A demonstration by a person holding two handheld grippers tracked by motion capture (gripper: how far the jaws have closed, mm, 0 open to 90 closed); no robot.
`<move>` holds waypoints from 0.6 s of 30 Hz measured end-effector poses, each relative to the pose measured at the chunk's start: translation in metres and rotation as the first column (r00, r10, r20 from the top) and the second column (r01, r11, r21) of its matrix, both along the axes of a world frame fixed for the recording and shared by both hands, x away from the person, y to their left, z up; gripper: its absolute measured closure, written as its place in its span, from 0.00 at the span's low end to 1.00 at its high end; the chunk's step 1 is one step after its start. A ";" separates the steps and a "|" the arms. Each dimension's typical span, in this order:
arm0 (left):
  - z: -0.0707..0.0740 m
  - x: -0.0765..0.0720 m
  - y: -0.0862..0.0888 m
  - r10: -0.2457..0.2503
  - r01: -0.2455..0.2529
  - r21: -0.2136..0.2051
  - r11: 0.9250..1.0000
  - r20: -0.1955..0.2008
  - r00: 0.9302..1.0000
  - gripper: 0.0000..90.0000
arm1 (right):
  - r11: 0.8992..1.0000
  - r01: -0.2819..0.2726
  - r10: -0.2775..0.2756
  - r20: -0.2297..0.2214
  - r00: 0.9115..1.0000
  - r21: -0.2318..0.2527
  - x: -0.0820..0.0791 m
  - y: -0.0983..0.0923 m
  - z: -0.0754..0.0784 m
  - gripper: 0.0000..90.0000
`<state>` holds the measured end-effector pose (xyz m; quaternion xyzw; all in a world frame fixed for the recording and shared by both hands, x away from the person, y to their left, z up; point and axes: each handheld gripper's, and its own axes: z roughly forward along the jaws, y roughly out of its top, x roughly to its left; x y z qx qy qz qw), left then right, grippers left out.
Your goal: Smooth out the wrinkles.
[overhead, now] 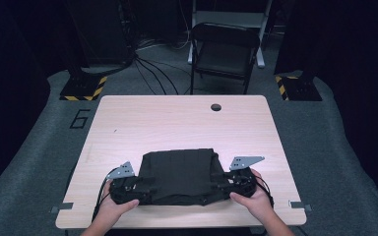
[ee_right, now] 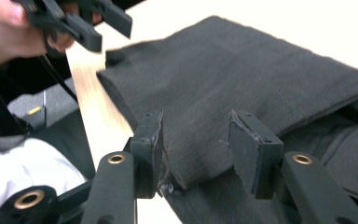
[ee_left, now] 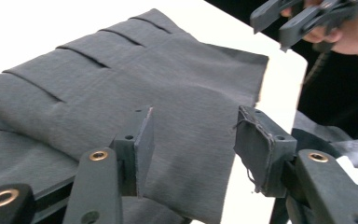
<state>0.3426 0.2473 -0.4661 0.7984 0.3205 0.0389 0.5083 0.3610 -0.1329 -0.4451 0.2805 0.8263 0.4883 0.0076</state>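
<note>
Item: dark folded garment, lying flat at the table's near edge. We hold the left gripper and right gripper at its two sides, jaws spread, cloth released, likely to leave the fold settled.

Recording lab; hazard-striped stand bases, floor cables, folding chair, bare table

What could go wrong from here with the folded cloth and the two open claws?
The dark folded cloth lies near the table's front edge; a nudge could push it off. The left claw and right claw stand open just above the cloth, so a frayed pad might snag the fabric and undo the fold on lifting away.
</note>
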 end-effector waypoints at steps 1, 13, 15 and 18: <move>-0.001 0.002 -0.001 0.013 -0.013 0.010 1.000 0.004 1.000 0.51 | 1.000 0.009 -0.009 0.006 1.000 0.001 0.001 0.002 0.001 0.61; -0.027 0.016 -0.002 0.037 -0.035 0.163 0.986 -0.013 0.999 0.42 | 0.977 0.031 -0.027 0.020 0.999 -0.213 0.006 0.032 -0.034 0.52; -0.030 0.017 -0.002 0.040 -0.037 0.166 0.985 -0.018 0.999 0.42 | 0.973 0.033 -0.031 0.008 0.999 -0.229 0.005 0.033 -0.038 0.52; -0.033 0.018 -0.002 0.037 -0.030 0.177 0.984 -0.036 0.999 0.42 | 0.968 0.017 -0.016 0.008 1.000 -0.251 0.007 0.033 -0.043 0.51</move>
